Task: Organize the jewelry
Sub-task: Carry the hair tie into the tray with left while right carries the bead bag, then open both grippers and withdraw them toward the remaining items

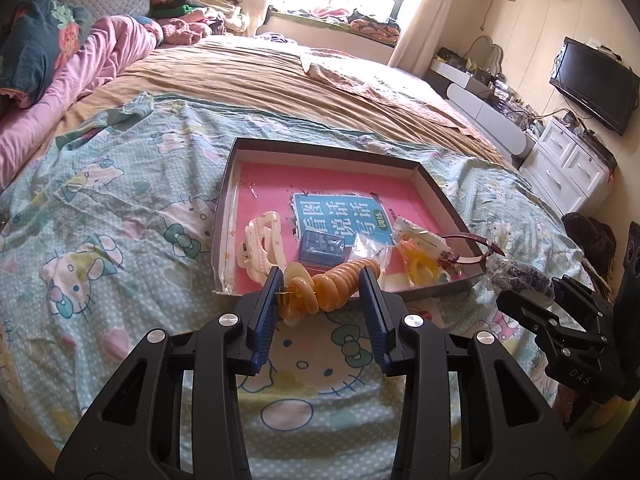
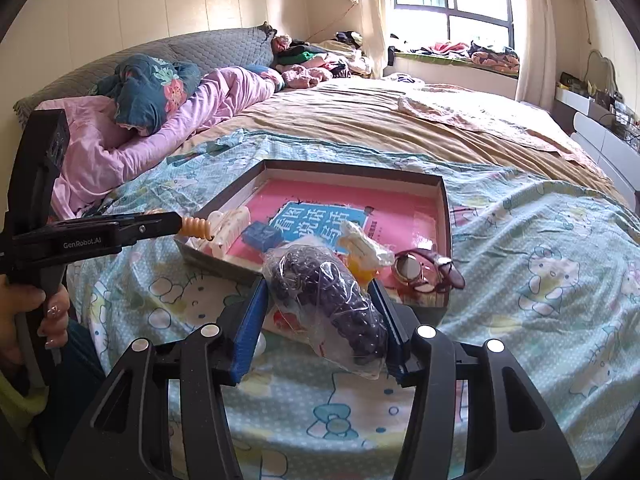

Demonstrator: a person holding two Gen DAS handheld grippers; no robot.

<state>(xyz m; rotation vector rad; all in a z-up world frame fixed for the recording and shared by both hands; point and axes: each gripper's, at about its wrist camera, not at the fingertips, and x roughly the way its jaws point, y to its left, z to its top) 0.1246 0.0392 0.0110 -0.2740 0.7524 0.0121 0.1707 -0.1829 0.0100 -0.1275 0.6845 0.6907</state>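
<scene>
My left gripper (image 1: 322,280) is shut on a bracelet of orange and cream beads (image 1: 336,284), held just above the bed before the tray's near edge. My right gripper (image 2: 318,292) is shut on a clear bag of dark purple beads (image 2: 332,300), also lifted off the sheet. The dark-rimmed tray (image 1: 324,147) (image 2: 446,216) lies on the bed with a pink book inside. On the book rest a cream hair clip (image 1: 262,240), a small blue box (image 1: 322,246), a bagged yellow piece (image 1: 420,266) and a red-strapped watch (image 2: 420,272). Each gripper shows in the other's view: the right gripper (image 1: 532,292), the left gripper (image 2: 176,224).
A Hello Kitty sheet (image 1: 120,208) covers the near bed, with a tan blanket (image 1: 260,76) behind and pink bedding (image 2: 224,92) and pillows at the left. A TV (image 1: 596,84) and white drawers (image 1: 568,168) stand at the right. A hand (image 2: 24,312) grips the left tool's handle.
</scene>
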